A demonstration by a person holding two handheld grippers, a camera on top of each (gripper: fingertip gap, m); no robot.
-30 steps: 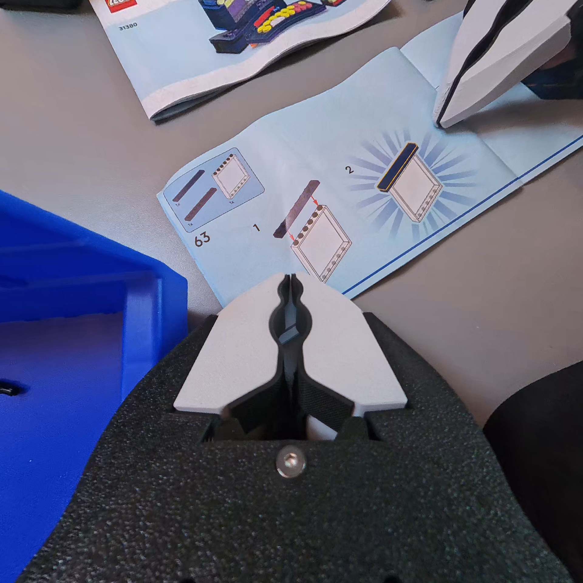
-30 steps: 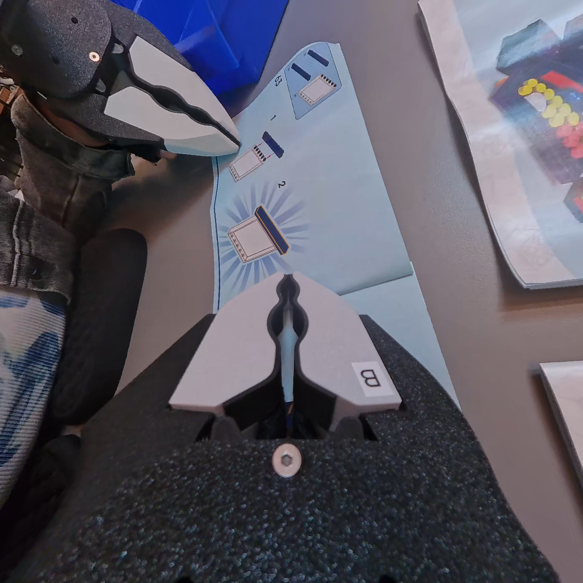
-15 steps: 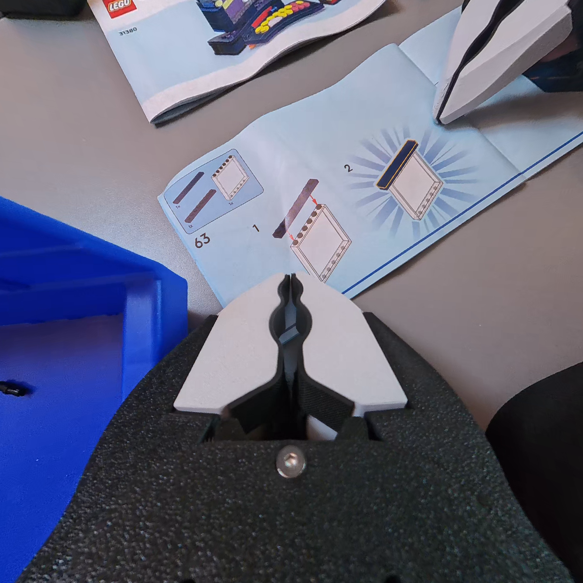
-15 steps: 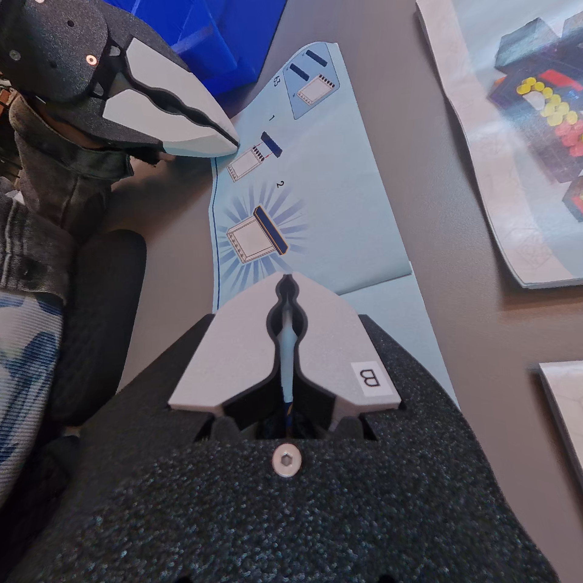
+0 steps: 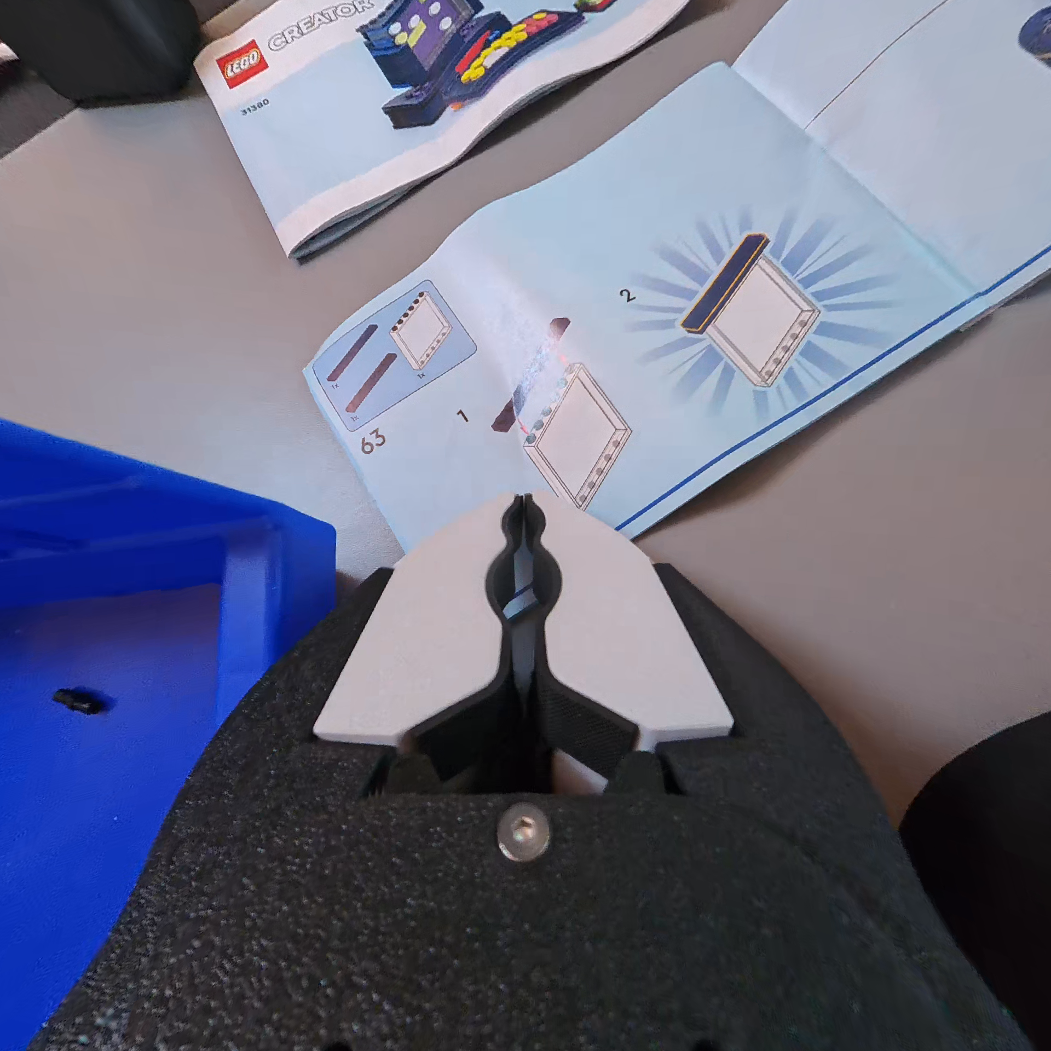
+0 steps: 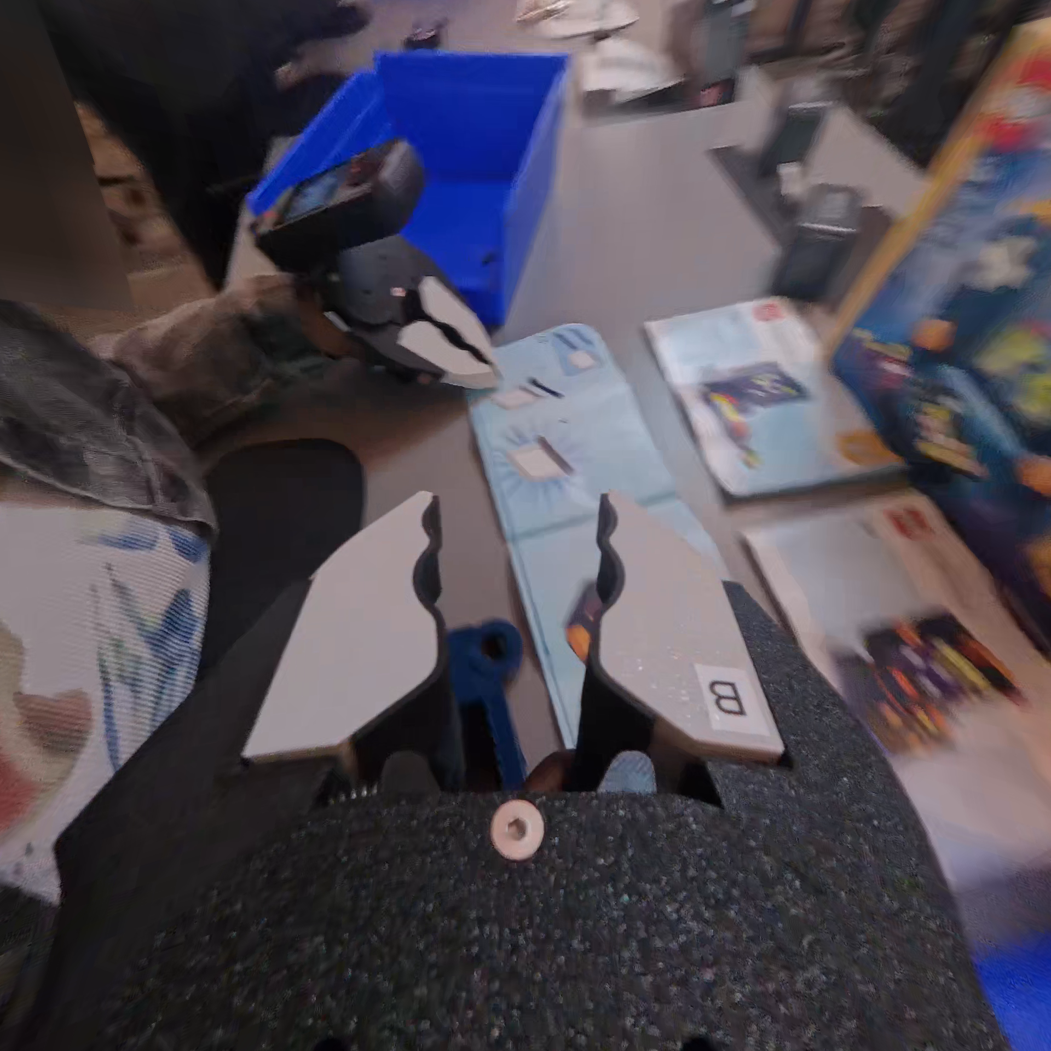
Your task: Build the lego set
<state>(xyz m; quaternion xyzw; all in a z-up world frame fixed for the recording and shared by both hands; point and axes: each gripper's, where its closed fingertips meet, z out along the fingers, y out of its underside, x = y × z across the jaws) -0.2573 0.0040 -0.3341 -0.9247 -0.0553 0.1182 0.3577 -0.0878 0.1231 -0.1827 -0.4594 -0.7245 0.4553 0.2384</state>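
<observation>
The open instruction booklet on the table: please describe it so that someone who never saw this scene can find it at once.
Start at the blue bin on the grey table; the left gripper, shut, points past the bin's corner. The open instruction booklet lies flat just beyond its tips. Unlike the closed booklet behind it, which shows a cover picture, this one shows pale blue pages with step drawings.

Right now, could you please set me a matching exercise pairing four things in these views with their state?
Things:
1. left gripper
2. right gripper
3. blue bin
4. closed booklet

States:
A. holds a small dark piece
B. shut
C. lies cover-up on the table
D. wide open

Pairs: 1-B, 2-D, 3-A, 4-C
</observation>
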